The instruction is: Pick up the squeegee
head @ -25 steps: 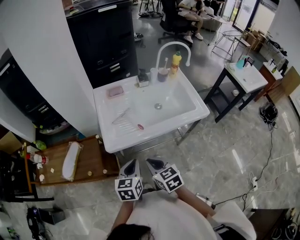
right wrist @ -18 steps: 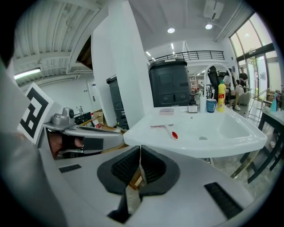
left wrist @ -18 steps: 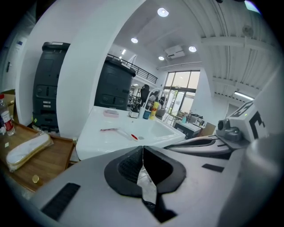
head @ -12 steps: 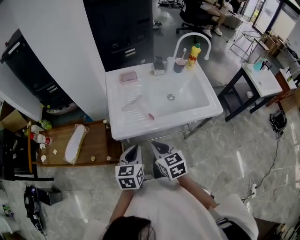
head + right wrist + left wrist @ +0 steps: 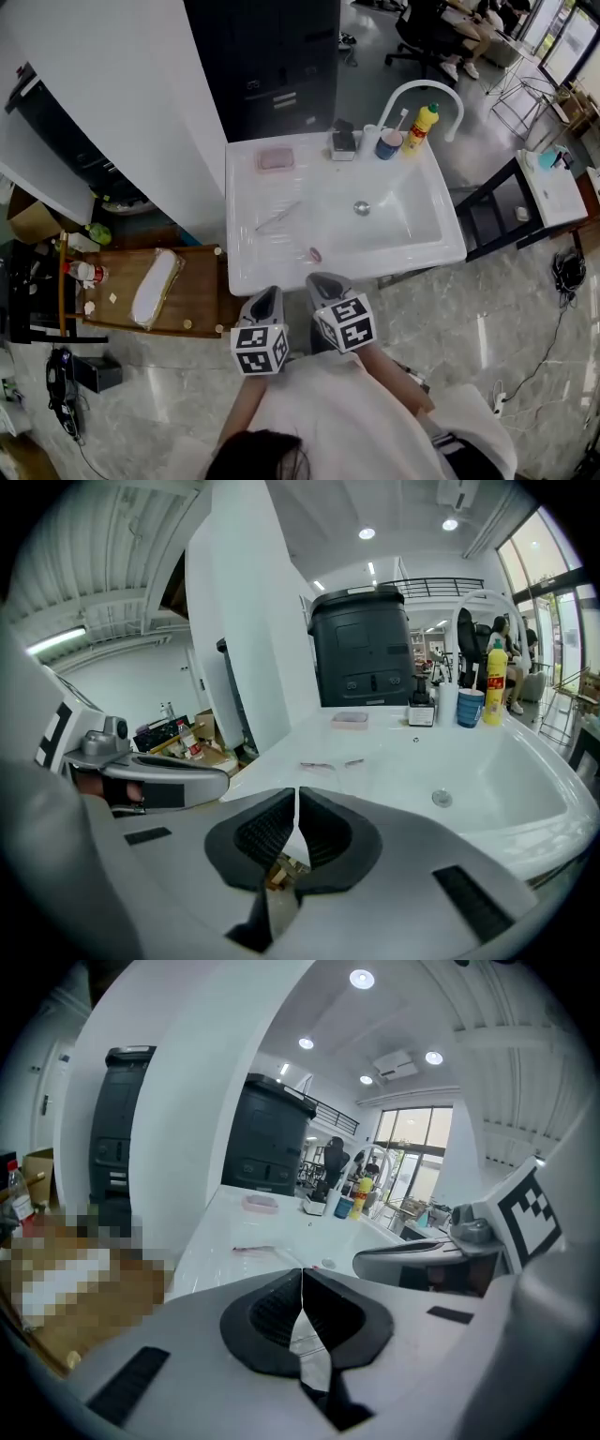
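Fingers [image 5: 272, 1314] of the left gripper [image 5: 302, 1277] are pressed together with nothing between them. Those of the right gripper [image 5: 297, 797] are likewise closed and empty.

From the head view, the two grey grippers, each carrying a cube with square markers, are held side by side at the front rim of a white rectangular ceramic sink [image 5: 253, 274]. The thin, pale squeegee [image 5: 278, 217] lies flat on the ribbed drainboard that forms the sink's left part. It is well apart from both grippers and neither touches it. A small pink object [image 5: 315, 254] sits nearer the front rim, just beyond the right gripper.

Along the sink's back ledge, from left to right, stand a pink soap dish [image 5: 276, 159], a small black item [image 5: 343, 141], a blue cup [image 5: 389, 145] holding a toothbrush, and a yellow plastic bottle [image 5: 424, 119]. A white arched faucet [image 5: 422, 84] curves over the cup and bottle.

Left of the sink is a low wooden table [image 5: 192, 300] bearing a long white wrapped bundle [image 5: 155, 286]. A tall black cabinet [image 5: 281, 56] stands behind the sink.
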A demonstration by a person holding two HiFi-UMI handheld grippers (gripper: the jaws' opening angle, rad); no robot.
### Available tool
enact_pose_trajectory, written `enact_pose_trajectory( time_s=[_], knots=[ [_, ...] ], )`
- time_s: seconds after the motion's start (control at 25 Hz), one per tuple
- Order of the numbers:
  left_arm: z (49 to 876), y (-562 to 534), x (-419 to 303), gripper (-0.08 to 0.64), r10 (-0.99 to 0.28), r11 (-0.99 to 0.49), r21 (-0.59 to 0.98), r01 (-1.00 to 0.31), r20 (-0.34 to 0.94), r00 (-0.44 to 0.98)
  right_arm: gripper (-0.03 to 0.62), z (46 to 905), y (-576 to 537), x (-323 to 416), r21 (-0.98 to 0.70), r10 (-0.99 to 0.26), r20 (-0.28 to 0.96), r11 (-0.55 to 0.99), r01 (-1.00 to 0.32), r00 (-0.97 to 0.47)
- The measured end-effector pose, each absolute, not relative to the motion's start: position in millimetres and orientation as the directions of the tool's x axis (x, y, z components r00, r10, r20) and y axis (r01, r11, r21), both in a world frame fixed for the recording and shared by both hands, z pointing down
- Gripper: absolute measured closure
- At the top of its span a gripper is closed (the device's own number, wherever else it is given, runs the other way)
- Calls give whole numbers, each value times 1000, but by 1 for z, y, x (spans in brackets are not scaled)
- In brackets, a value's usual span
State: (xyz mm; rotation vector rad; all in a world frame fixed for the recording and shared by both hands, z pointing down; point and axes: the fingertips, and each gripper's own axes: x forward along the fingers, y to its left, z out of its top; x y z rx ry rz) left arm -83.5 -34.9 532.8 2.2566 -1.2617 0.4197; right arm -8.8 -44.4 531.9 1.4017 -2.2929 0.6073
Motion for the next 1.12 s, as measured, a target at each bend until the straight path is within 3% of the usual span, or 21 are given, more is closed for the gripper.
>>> enact_pose_trajectory(
  time_s=[0.68, 0.88, 1.12],
  knots=[
    [559, -134, -61, 535, -725, -217, 304, -927, 586, 362, 561, 550, -161, 25, -272, -596, 596, 481, -833, -538],
    [562, -157, -53, 535, -745, -194, 221, -956, 601, 290, 560, 556, -181, 28, -309, -550, 603, 507, -805, -578],
    [564, -165, -48, 535, -755, -145, 203, -968, 610, 241, 451, 567, -192, 24, -347, -485, 620, 536, -770, -617]
  ],
)
